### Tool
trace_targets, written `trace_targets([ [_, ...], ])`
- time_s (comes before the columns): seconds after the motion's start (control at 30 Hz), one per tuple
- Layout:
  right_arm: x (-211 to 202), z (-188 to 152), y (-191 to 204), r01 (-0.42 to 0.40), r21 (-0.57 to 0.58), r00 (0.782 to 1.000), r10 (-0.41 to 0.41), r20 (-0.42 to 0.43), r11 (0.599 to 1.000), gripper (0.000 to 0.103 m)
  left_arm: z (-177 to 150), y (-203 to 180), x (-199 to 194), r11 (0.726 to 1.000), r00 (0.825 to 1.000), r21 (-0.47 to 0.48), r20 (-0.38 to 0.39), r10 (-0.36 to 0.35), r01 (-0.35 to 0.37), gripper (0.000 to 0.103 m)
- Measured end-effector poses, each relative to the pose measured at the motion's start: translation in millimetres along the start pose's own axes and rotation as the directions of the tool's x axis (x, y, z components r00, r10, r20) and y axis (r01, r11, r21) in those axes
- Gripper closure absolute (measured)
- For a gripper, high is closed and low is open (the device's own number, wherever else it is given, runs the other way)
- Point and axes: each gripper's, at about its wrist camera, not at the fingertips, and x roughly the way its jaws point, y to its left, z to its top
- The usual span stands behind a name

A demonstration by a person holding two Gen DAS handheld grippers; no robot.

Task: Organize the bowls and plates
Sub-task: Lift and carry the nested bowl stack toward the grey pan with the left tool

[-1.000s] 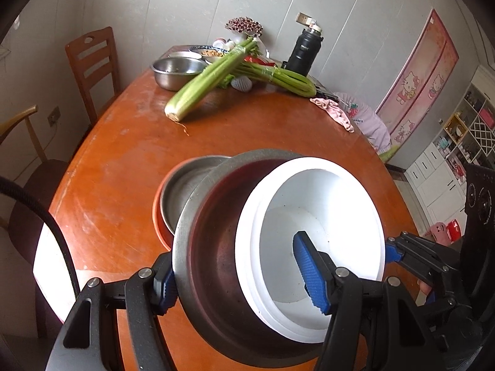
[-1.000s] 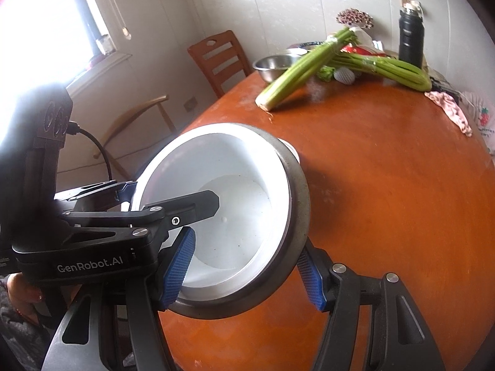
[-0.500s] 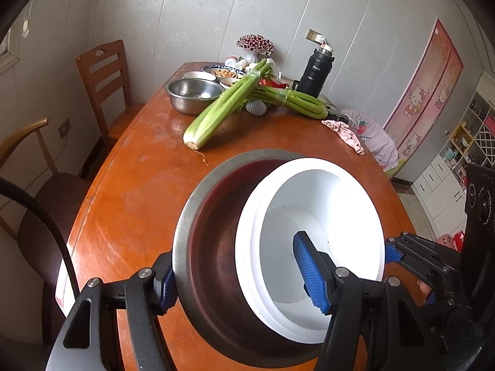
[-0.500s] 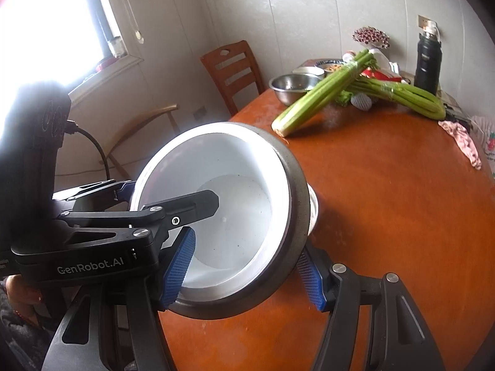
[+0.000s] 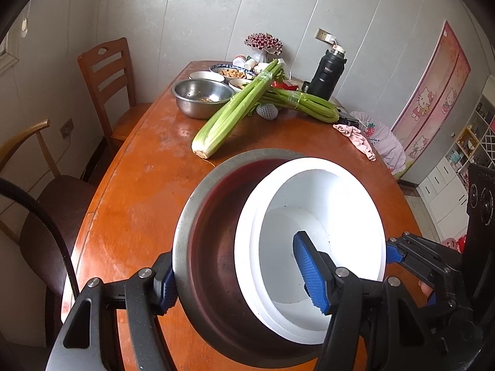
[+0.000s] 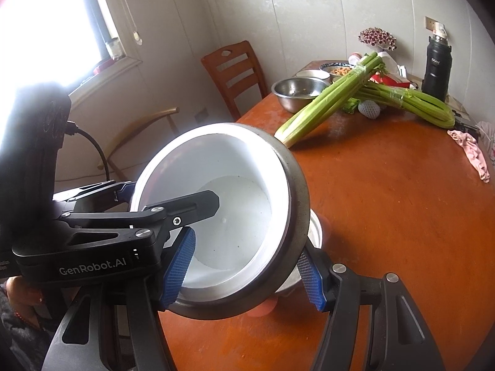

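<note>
1. Left hand-held gripper (image 5: 241,275) is clamped across the near left wall of the steel bowl (image 5: 210,247): one blue pad presses the outside of the rim, the other reaches inside the white bowl (image 5: 324,204) nested in it.
2. Right hand-held gripper (image 6: 244,266) grips the same nested pair from the opposite side, one pad inside the white bowl (image 6: 235,207) and one outside the steel rim (image 6: 294,185). Both sets of jaws stand partly open, filled by the bowl walls.
3. The pair hangs tilted in the lower centre of both views, clear of the tabletop (image 5: 145,204). In the right wrist view, part of another dish (image 6: 315,232) peeks out beneath it, lower centre, resting on something orange.
4. Step in hand, as I read it: carrying the nested bowls as one load between two hands.
5. Next move calls for level, matched travel of both hands, since either pulling away would tip the load, then a gentle set-down.
6. Celery (image 5: 235,114), another steel bowl (image 5: 201,95) and a flask (image 5: 328,74) crowd the tabletop's upper part.
</note>
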Motion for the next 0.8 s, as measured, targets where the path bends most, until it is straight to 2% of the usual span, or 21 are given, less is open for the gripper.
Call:
trace_targets([
  [0.43, 28.9, -6.4, -30.3, -0.003, 0.062, 0.997, 0.007, -0.078, 0.998, 0.036, -4.7, -0.7, 42.7, 1.0, 0.996, -0.019, -0.083, -0.025, 0.023, 0.038],
  [0.8, 42.0, -14.7, -39.0, 0.017, 0.061, 0.992, -0.009, -0.122, 0.998, 0.036, -13.0, 1.4, 62.4, 0.998, 0.992, -0.048, -0.116, -0.048, 0.043, 0.038],
])
